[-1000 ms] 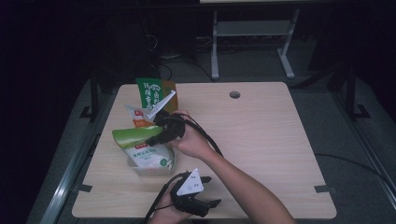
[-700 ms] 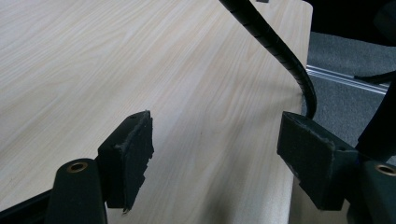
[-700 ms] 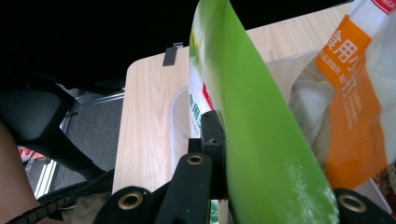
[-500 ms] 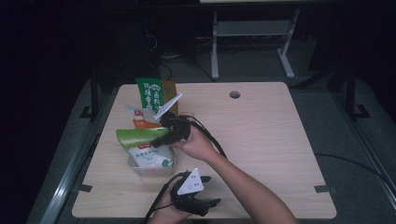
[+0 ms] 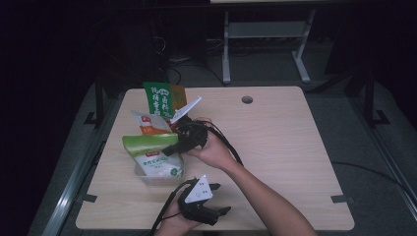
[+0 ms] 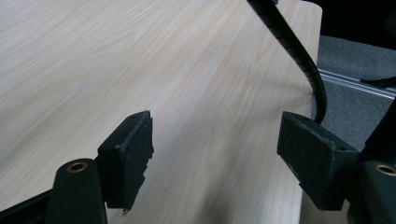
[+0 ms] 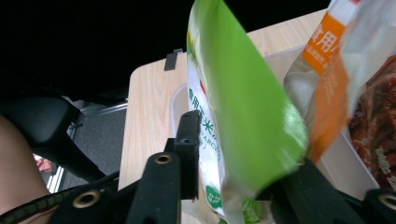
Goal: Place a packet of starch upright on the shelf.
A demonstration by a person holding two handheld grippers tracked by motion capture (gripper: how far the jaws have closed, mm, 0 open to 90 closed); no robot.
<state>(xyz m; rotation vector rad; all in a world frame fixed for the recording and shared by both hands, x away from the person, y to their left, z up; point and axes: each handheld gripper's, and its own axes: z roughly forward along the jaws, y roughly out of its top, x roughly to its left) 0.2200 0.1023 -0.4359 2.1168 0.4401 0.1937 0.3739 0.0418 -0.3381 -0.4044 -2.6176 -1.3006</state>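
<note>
Three pouches: left of centre in the high view, standing in a clear tray (image 5: 147,178).
Green-topped pouch (image 5: 150,147): soft, crinkly, probably light and slippery; grab the flat top seal. White lower half, green print.
Right gripper (image 5: 169,149): clamped on its top edge.
Left gripper (image 5: 223,212): bottom centre, jaws apart, empty.

Wooden counter (image 5: 295,147), round hole near far edge. Right gripper (image 5: 169,149) at green-topped pouch (image 5: 152,156), pouch in clear tray (image 5: 147,178). Orange-white bag (image 5: 150,124) and green bag (image 5: 158,99) behind. Left gripper (image 5: 223,211) low at near edge, fingers apart.
</note>
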